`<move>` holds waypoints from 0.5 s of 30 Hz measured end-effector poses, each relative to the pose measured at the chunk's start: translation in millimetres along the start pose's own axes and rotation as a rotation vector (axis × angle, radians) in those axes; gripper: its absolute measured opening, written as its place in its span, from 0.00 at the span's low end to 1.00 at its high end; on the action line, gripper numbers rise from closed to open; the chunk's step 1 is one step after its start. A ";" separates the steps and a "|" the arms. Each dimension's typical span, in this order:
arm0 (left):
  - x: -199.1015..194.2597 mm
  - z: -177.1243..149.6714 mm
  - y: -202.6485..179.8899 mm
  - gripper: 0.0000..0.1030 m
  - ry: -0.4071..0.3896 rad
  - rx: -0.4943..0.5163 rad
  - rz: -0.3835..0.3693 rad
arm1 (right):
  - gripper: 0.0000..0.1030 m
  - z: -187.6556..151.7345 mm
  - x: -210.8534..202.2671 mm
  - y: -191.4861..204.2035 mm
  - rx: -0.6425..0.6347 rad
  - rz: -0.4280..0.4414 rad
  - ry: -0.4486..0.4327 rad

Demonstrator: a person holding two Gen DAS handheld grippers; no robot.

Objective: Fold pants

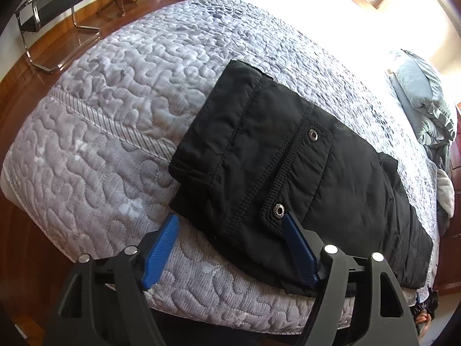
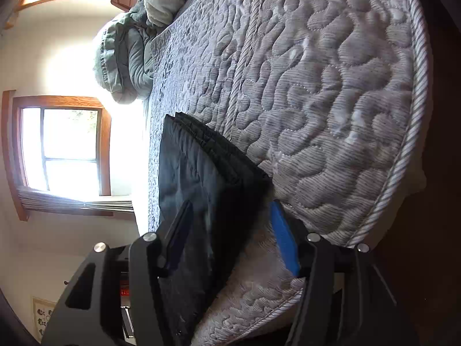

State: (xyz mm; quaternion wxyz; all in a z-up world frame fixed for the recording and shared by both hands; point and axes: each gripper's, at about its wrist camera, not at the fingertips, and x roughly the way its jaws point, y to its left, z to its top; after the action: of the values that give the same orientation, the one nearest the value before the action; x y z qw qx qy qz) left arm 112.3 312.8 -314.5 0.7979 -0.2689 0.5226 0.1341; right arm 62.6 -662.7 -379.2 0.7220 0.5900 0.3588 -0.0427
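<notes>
Black pants [image 1: 288,158] lie folded on a grey quilted bed [image 1: 121,92], with a flap pocket and two metal snaps facing up. My left gripper [image 1: 230,225] is open, its blue fingers [image 1: 161,250] straddling the near corner of the pants; the right finger rests on the fabric by a snap. In the right wrist view the pants [image 2: 207,178] show as a stacked folded edge. My right gripper [image 2: 230,219] is open around that edge, one finger over the fabric, the blue one [image 2: 283,239] on the quilt [image 2: 331,92].
A black chrome-framed chair [image 1: 54,3] stands on the wooden floor beyond the bed's far left corner, with boxes behind it. Grey-green bedding [image 1: 423,95] is piled at the head of the bed, also in the right wrist view [image 2: 126,54]. A window [image 2: 66,150] is on the wall.
</notes>
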 end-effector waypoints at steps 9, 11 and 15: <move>14.1 -8.3 -11.4 0.78 0.035 -0.032 0.019 | 0.60 2.0 32.4 7.4 -0.039 0.021 -0.006; 17.5 -6.3 -12.5 0.78 0.037 -0.041 0.020 | 0.60 3.2 36.0 5.8 -0.040 0.029 -0.010; 20.9 -6.0 -16.0 0.79 0.037 -0.039 0.030 | 0.55 4.6 36.7 6.8 -0.055 0.053 -0.012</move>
State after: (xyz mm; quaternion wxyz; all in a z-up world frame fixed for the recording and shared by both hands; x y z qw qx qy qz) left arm 124.4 294.8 -330.7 0.7805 -0.2791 0.5386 0.1513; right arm 95.2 -651.4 -394.2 0.7408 0.5791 0.3400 -0.0174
